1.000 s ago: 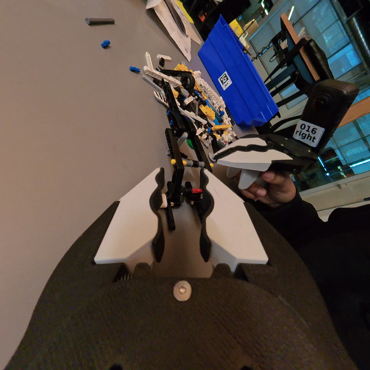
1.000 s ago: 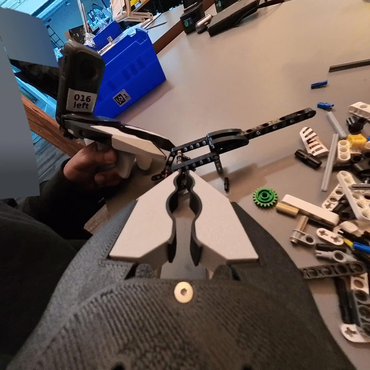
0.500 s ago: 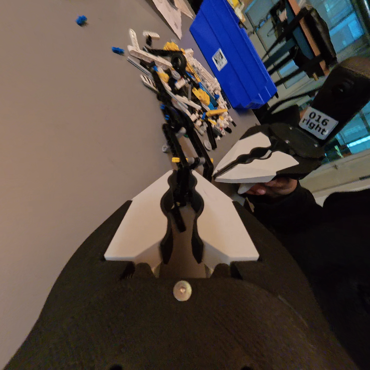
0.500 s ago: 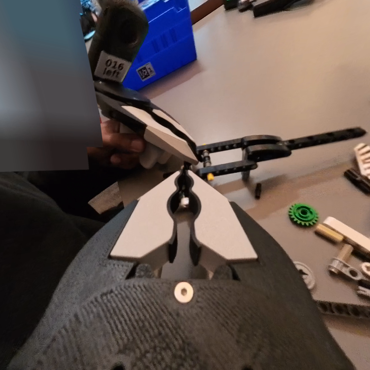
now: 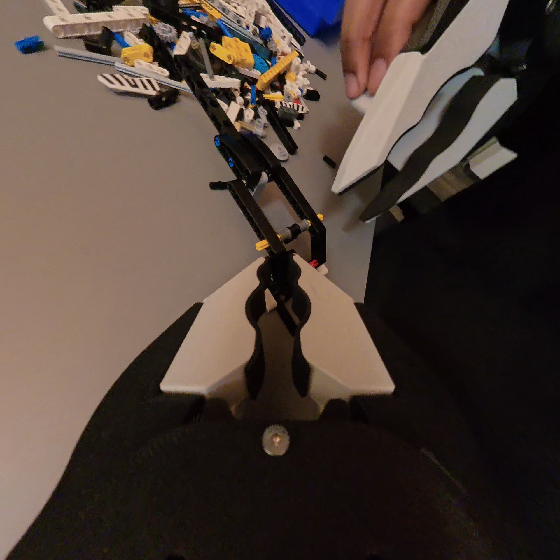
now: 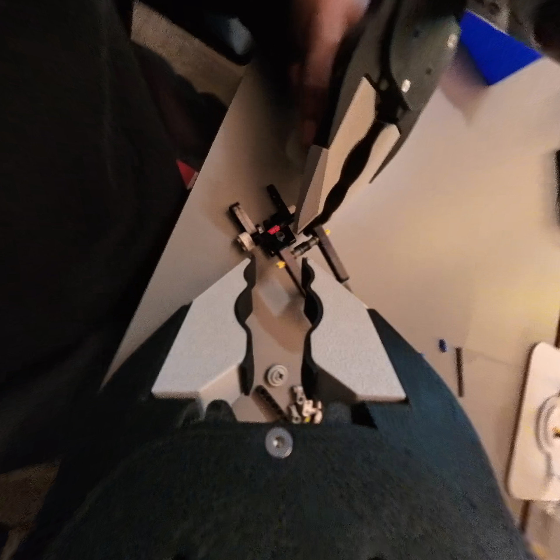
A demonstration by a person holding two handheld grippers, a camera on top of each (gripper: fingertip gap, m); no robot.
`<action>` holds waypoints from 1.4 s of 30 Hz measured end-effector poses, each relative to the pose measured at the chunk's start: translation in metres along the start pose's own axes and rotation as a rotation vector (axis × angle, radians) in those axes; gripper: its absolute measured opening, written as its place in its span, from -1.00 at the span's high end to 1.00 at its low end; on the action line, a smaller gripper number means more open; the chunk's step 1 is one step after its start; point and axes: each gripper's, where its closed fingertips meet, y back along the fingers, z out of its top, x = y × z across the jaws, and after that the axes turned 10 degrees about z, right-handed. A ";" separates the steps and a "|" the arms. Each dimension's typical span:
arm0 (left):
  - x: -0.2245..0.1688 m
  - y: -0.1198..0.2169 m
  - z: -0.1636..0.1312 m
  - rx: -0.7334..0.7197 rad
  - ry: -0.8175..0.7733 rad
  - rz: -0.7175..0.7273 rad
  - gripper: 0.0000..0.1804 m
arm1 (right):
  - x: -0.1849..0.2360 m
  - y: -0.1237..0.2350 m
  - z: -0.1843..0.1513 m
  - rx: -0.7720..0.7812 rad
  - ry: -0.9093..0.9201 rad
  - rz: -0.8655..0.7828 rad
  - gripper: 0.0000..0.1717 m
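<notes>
My left gripper (image 5: 277,263) is shut on one black beam of a black beam assembly (image 5: 260,194) with yellow and grey pins. It holds the near end while the long arm reaches toward the parts pile (image 5: 230,54). In the right wrist view the left gripper (image 6: 312,224) grips that assembly (image 6: 274,236) from above. My right gripper (image 6: 278,265) is open just short of the assembly. One thin black beam runs past its right pad (image 6: 307,272), and the pads do not press on it. The right gripper also shows in the left wrist view (image 5: 351,206), with a hand (image 5: 363,45) behind it.
The grey table (image 5: 91,212) ends close by on the right. A blue bin (image 5: 306,18) stands behind the pile and also shows in the right wrist view (image 6: 497,51). Small grey parts (image 6: 291,403) lie under the right gripper. A white object (image 6: 539,454) lies at the right edge. Across from one pair of fingers to the other is roughly 5 cm.
My left gripper closed on the black beam and keeps hold of it. My right gripper, shut at the assembly's near end before, has opened and drawn back. Both views have swung.
</notes>
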 end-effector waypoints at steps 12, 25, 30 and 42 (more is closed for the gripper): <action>-0.010 -0.005 0.000 0.029 0.006 -0.097 0.91 | 0.009 -0.014 -0.016 0.218 0.194 0.242 0.75; -0.010 -0.005 0.000 0.030 0.006 -0.103 0.92 | 0.005 -0.016 -0.011 0.168 0.181 0.224 0.90; -0.011 -0.006 0.000 0.028 0.025 -0.111 0.92 | 0.006 -0.016 -0.012 0.145 0.168 0.238 0.91; -0.011 -0.006 0.000 0.030 0.025 -0.112 0.92 | 0.006 -0.016 -0.014 0.136 0.195 0.208 0.94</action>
